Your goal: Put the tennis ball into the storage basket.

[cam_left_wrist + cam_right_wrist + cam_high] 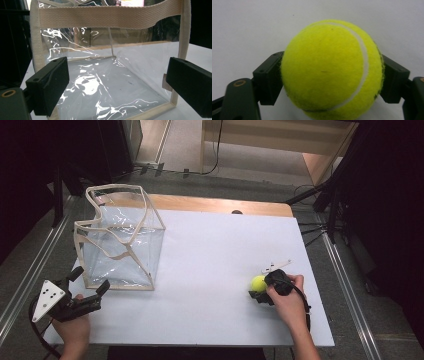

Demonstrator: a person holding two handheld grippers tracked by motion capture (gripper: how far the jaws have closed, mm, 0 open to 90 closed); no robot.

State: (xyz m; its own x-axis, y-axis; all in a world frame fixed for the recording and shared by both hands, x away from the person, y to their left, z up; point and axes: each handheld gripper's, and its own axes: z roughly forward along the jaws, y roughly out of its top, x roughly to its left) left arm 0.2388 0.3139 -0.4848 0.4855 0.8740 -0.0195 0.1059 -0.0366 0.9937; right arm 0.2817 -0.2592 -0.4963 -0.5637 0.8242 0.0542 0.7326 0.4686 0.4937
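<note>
Right gripper (260,292), table's 4 o'clock: jaws clamped on the ball (258,283), one either side at mid-height, as the right gripper view shows, felt bulging past the pads (270,80). Ball (332,67) sits low on the white table (220,250), seemingly not yet lifted. Grip looks centred, which is what a round, springy thing wants; off-centre pads would squirt it out.

Step in hand, as I read it: secure the ball, then carry it to the bag. To do it well, hold the squeeze firm and steady, lift straight up before travelling, and keep the wrist level so the ball cannot roll forward out of the open end of the jaws. The bag's rim stands high, so the lift must top it before crossing toward 9 o'clock.

Left gripper (90,285), 8 o'clock corner: jaws spread wide, nothing between them, hovering just short of the bag's near face. In the left gripper view the two jaws frame the bag (110,17). It could pinch the slack rim to keep the mouth open; the webbing sags inward on one side.

Bag (120,240), 10 o'clock: clear plastic walls, cream webbing edges, mouth upward. Empty, with only glare and creases on the floor panel.
</note>
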